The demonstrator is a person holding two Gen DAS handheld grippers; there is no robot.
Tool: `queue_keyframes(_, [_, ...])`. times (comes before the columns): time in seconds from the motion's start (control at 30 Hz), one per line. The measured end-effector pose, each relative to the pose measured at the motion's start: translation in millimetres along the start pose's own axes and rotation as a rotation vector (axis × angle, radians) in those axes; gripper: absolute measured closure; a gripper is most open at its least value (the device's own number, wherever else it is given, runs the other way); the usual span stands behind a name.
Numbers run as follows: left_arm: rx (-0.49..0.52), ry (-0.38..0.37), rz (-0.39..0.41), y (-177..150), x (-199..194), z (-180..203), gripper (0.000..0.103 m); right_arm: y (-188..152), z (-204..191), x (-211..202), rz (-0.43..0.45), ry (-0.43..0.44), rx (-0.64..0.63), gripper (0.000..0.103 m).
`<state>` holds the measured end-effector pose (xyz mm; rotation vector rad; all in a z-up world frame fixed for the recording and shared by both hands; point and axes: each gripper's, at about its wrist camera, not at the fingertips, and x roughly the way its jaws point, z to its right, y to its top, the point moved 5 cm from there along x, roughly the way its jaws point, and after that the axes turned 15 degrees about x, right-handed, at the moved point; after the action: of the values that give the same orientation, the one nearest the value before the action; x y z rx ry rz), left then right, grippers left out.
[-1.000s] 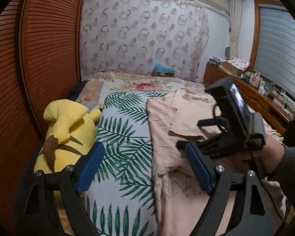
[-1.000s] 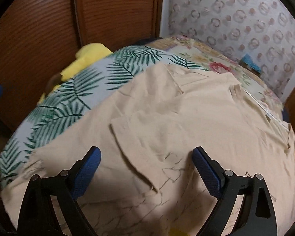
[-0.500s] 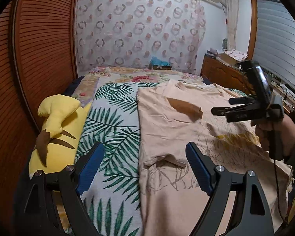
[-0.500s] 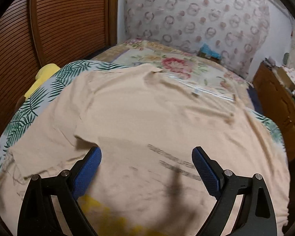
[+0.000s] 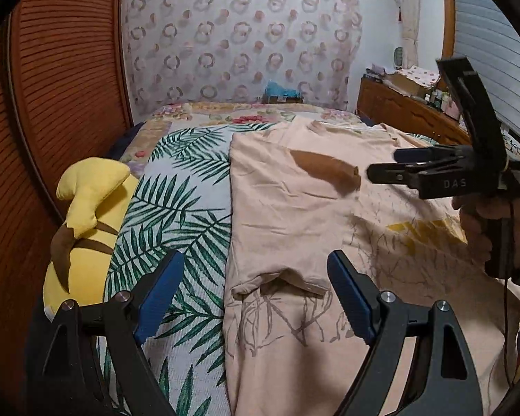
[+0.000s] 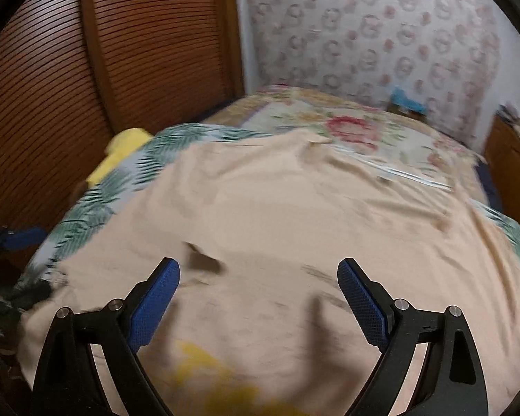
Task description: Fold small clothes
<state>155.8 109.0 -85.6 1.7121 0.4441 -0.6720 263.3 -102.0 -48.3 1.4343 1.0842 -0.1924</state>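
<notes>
Left claw (image 5: 251, 296) wide, empty, low in frame over the peach T-shirt (image 5: 294, 215)'s folded-in sleeve. Right claw (image 6: 258, 303) wide, empty, above the shirt's middle. Shirt spread on bed (image 5: 187, 208), centre frame. Step: between folds. Next, I reckon: pinch the hem, fold it upward.
</notes>
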Motion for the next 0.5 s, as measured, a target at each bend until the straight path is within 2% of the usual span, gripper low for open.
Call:
queue_keyframes(0.13, [0.004, 0.0, -0.011, -3.6, 0.9, 0.7, 0.017, 3.3, -17.8, 22.3, -0.03, 0.009, -0.039, 0.01])
queue_keyframes(0.2, [0.008, -0.001, -0.013, -4.3, 0.6, 1.9, 0.017, 7.1, -14.1, 35.7, -0.035, -0.059, -0.048, 0.01])
queue_keyframes(0.27, [0.012, -0.001, -0.012, -3.8, 0.0, 3.5, 0.017, 13.5, 2.6, 46.5, -0.035, -0.153, -0.042, 0.01])
queue_keyframes(0.37, [0.014, -0.011, -0.006, -1.3, -0.3, 7.2, 0.017, 20.1, 42.2, 49.8, -0.031, -0.24, 0.036, 0.011])
queue_keyframes(0.5, [0.022, -0.026, 0.003, 4.2, -0.4, 16.8, 0.017, 21.1, 84.1, 25.1, 0.0, -0.223, 0.103, 0.011])
